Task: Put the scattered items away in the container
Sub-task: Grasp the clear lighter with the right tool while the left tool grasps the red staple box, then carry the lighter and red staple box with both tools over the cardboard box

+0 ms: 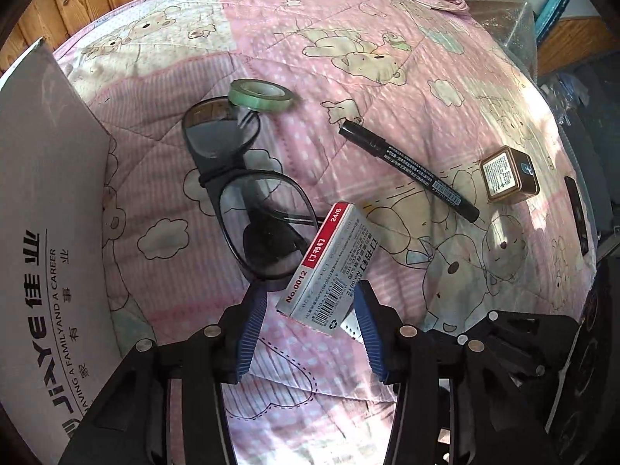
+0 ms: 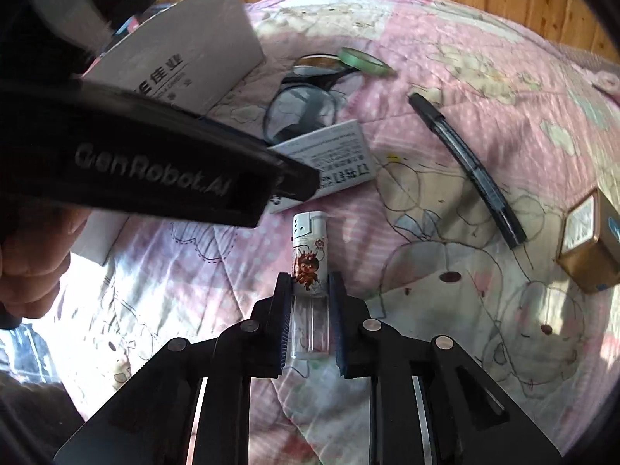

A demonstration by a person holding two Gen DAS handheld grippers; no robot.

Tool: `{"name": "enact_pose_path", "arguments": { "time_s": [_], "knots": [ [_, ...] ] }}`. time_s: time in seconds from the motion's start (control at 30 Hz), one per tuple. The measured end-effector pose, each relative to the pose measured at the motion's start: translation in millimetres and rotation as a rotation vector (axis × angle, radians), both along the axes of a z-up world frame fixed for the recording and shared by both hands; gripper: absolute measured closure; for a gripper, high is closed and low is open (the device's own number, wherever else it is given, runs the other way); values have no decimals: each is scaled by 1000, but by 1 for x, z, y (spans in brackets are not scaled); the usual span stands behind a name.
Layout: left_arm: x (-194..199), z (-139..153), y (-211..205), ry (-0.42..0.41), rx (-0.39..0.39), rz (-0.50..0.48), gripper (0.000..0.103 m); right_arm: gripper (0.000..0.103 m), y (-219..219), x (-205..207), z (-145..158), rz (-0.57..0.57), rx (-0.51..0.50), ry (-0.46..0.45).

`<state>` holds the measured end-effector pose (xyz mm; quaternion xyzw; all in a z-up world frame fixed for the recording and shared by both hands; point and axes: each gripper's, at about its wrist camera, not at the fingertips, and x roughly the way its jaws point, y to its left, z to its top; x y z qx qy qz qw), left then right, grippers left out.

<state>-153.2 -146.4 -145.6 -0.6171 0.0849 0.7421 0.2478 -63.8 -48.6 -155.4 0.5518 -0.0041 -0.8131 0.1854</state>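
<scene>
red-banded staple box [image 1: 329,267] reading "no.0012", "24/6" sits clamped in your left claw [image 1: 310,302] — your right claw [image 2: 310,294] grips a cartoon-printed lighter [image 2: 310,255]; "genrobot.ai" marks the left tool.

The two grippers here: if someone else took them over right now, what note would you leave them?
Left gripper: shut on the staple box, lifted over the quilt.
Right gripper: shut on the lighter.
Container: the grey cardboard box, far left; its inside is not visible.
Still on the quilt: glasses, green tape roll, black marker, small gold box.
Next: probably drop both held items in, then collect the rest.
</scene>
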Motion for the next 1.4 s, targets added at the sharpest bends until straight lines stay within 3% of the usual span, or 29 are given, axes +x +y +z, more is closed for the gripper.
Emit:
{"name": "enact_pose_path", "arguments": {
  "time_s": [0.03, 0.07, 0.27, 0.43, 0.6, 0.73, 0.8, 1.4],
  "knots": [
    [2, 0, 2, -2, -7, -6, 66, 83, 8, 1, 2, -27, -6, -13],
    [5, 1, 4, 4, -11, -12, 67, 83, 17, 3, 3, -56, -13, -25],
    [15, 0, 15, 10, 8, -36, 66, 82, 51, 6, 0, -140, -34, -72],
    [3, -9, 30, -9, 36, -15, 66, 78, 54, 1, -5, -168, -92, -46],
    [-6, -11, 44, 5, 27, -34, 67, 84, 68, 1, -8, -235, -193, -69],
    [-3, -11, 52, 37, -23, -48, 88, 84, 80, -1, -9, -289, -273, -117],
    [-4, -10, 48, 21, -14, -34, 88, 84, 84, -1, -8, -312, -291, -132],
    [28, 29, 15, 7, 79, 38, 88, 84, 69, 7, 25, -282, -219, -117]
  ]
}}
